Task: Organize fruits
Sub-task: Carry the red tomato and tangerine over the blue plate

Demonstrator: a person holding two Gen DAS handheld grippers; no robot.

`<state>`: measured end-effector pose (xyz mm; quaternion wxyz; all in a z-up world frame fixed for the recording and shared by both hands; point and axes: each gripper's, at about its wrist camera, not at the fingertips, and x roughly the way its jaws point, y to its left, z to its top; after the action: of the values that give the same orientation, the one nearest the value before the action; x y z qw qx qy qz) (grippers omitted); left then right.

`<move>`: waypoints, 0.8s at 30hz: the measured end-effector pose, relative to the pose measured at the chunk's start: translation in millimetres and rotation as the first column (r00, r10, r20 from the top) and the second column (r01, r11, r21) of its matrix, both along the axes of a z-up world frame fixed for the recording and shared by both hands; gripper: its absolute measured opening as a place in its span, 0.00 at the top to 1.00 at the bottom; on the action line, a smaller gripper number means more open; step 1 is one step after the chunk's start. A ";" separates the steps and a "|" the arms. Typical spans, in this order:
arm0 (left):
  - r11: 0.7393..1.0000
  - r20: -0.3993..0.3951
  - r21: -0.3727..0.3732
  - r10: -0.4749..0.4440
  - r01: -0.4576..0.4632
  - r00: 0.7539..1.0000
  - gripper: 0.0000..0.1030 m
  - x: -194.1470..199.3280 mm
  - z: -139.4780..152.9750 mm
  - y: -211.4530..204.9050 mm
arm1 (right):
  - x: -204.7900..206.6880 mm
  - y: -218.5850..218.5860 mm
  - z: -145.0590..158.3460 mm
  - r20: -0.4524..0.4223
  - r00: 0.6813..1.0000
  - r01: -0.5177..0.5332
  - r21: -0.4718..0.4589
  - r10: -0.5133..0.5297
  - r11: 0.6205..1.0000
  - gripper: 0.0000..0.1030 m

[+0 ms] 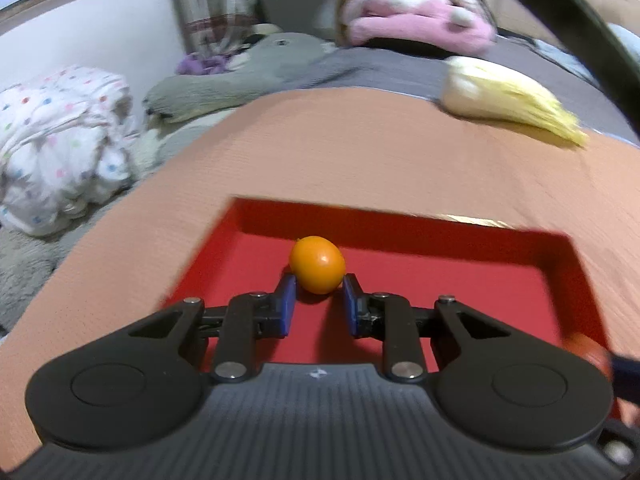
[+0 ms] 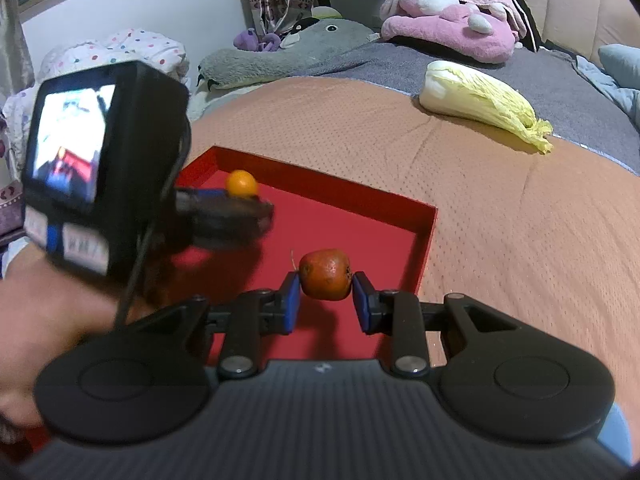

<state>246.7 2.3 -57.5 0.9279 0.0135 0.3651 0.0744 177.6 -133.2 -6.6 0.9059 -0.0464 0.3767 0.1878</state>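
A red tray [image 1: 460, 276] lies on an orange-brown blanket [image 1: 360, 160]; it also shows in the right wrist view [image 2: 360, 216]. My left gripper [image 1: 319, 284] is shut on a small orange fruit [image 1: 317, 265] and holds it over the tray's far left part. The same fruit [image 2: 241, 184] and the left gripper [image 2: 224, 208] show in the right wrist view. My right gripper [image 2: 325, 280] is shut on a reddish-brown fruit [image 2: 325, 274] with a thin stem, over the tray's right side.
A napa cabbage [image 2: 484, 104] lies on the blanket at the far right, also in the left wrist view [image 1: 508, 100]. Plush toys, pink [image 2: 448, 28] and grey [image 2: 288, 56], and a dotted quilt [image 1: 60, 140] lie beyond on the bed.
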 end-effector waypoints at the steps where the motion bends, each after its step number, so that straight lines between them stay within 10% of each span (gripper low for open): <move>1: 1.000 0.001 -0.001 -0.017 0.017 1.000 0.71 -4.2 -0.5 -5.0 | -0.9 -0.6 -0.6 -0.001 1.000 0.002 0.000 -0.002 1.000 0.69; 24: 0.999 0.024 -0.047 -0.024 0.025 0.999 0.71 -85.7 28.8 -6.7 | -48.8 -41.3 21.5 0.042 0.998 0.038 0.044 -0.039 0.998 0.69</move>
<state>160.9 -4.3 -28.7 0.9330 -0.0048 0.3558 0.0545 128.8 -174.4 14.9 0.9180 -0.0233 0.3539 0.1775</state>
